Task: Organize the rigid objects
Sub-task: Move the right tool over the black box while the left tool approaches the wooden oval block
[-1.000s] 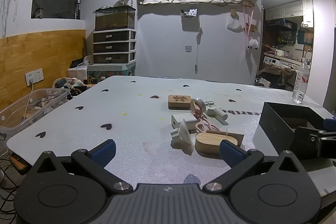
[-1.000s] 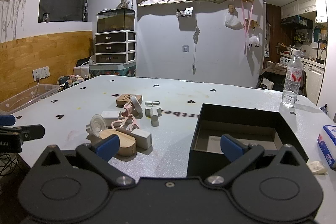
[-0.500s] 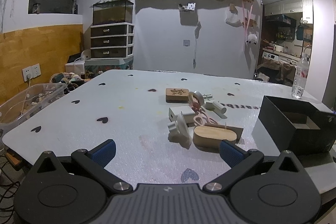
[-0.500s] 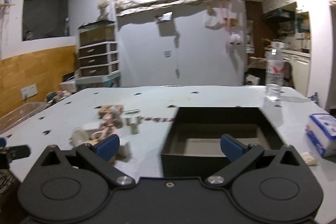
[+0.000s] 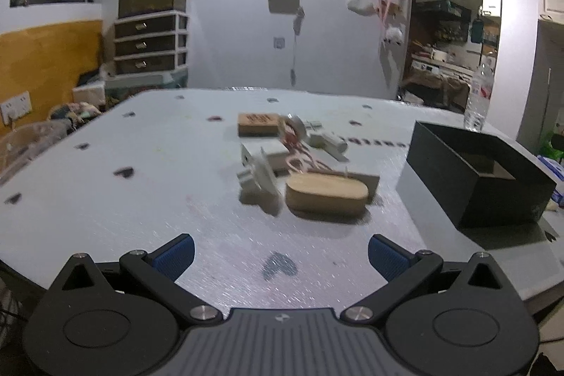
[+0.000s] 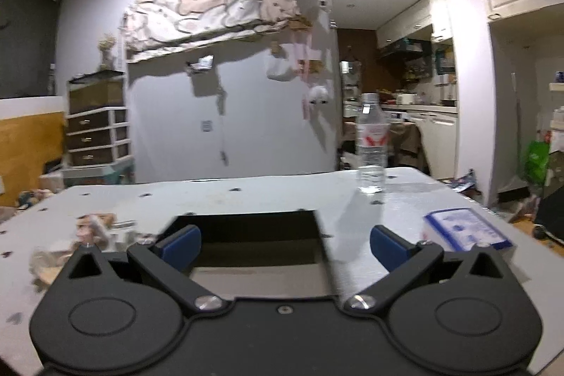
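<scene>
A pile of small rigid things lies mid-table: an oval wooden block (image 5: 326, 198), a white disc-shaped piece (image 5: 261, 177), a square wooden coaster (image 5: 259, 124), a pink ring piece (image 5: 292, 133) and a white cylinder (image 5: 326, 141). An open black box (image 5: 472, 171) stands to their right. My left gripper (image 5: 280, 252) is open and empty, just short of the pile. My right gripper (image 6: 285, 244) is open and empty, right in front of the black box (image 6: 253, 245); the pile (image 6: 88, 235) shows blurred at its left.
A clear water bottle (image 6: 370, 147) stands at the table's far right. A blue-and-white packet (image 6: 465, 229) lies right of the box. A clear plastic bin (image 5: 21, 143) sits off the table's left edge. The white table (image 5: 158, 171) has dark heart marks.
My left gripper has moved forward toward the pile. My right gripper has swung right and closer to the black box, so the pile slid to the left edge of its view.
</scene>
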`<state>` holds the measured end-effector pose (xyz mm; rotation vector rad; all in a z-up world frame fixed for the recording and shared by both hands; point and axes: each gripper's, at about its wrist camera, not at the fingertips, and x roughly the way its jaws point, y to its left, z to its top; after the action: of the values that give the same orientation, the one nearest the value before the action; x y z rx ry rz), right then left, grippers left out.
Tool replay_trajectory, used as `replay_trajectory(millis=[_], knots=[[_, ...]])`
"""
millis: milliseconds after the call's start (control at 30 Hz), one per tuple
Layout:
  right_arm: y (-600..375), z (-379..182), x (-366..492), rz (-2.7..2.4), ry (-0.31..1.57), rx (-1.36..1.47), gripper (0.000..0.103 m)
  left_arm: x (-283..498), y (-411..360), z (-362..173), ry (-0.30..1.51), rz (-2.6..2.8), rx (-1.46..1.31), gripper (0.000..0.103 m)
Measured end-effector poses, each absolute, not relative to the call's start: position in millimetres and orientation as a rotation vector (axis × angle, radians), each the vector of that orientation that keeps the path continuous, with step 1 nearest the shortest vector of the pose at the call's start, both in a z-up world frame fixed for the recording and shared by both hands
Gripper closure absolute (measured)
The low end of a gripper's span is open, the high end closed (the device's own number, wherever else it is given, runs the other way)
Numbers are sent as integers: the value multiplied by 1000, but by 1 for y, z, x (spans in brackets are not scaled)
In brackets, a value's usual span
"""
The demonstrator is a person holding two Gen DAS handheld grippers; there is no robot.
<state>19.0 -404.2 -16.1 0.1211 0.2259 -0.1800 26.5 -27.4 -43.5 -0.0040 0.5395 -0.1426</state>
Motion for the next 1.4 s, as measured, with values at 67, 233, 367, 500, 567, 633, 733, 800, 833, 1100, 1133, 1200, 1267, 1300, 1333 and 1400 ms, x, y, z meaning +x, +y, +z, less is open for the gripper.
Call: replay_trajectory(millis=[67, 233, 367, 500, 567, 633, 733, 800, 833, 1100, 1133, 1200, 1267, 1300, 1333, 1400], knots=[[-420, -17, 31, -203, 291, 156, 1, 29, -29, -47, 550, -162, -18, 0], [-439, -30, 53, -182, 415, 195, 34, 40, -37, -54, 568, -180, -22, 0], [-441, -41, 63, -122, 465, 215, 54, 52, -43, -57, 569, -211, -16, 0], [-437, -46, 68, -149, 492, 192, 66, 67, -51, -60, 557, -258, 20, 0], [-439, -46, 69, -122, 497, 213, 76, 77, -54, -60, 547, -270, 35, 0], [-438, -45, 72, -138, 509, 212, 88, 88, -55, -59, 543, -288, 40, 1], [-437, -44, 76, -157, 520, 196, 93, 102, -56, -59, 539, -322, 57, 1], [-438, -44, 76, -164, 523, 192, 95, 109, -57, -60, 541, -370, 58, 2], [-438, -45, 75, -164, 522, 191, 96, 112, -58, -61, 543, -391, 56, 3], [-435, -46, 75, -185, 510, 169, 97, 138, -70, -74, 568, -401, 137, 3], [-435, -46, 75, -186, 508, 170, 97, 140, -70, -76, 573, -397, 144, 3], [-434, -47, 75, -188, 506, 169, 97, 146, -70, -79, 595, -399, 142, 4], [-433, -47, 74, -194, 504, 165, 97, 149, -68, -79, 604, -411, 122, 5], [-433, -47, 74, -197, 503, 164, 97, 150, -68, -79, 606, -417, 116, 5], [-433, -47, 74, -199, 502, 166, 97, 151, -69, -79, 610, -420, 115, 5], [-433, -48, 74, -204, 498, 174, 97, 152, -70, -79, 612, -416, 124, 5]])
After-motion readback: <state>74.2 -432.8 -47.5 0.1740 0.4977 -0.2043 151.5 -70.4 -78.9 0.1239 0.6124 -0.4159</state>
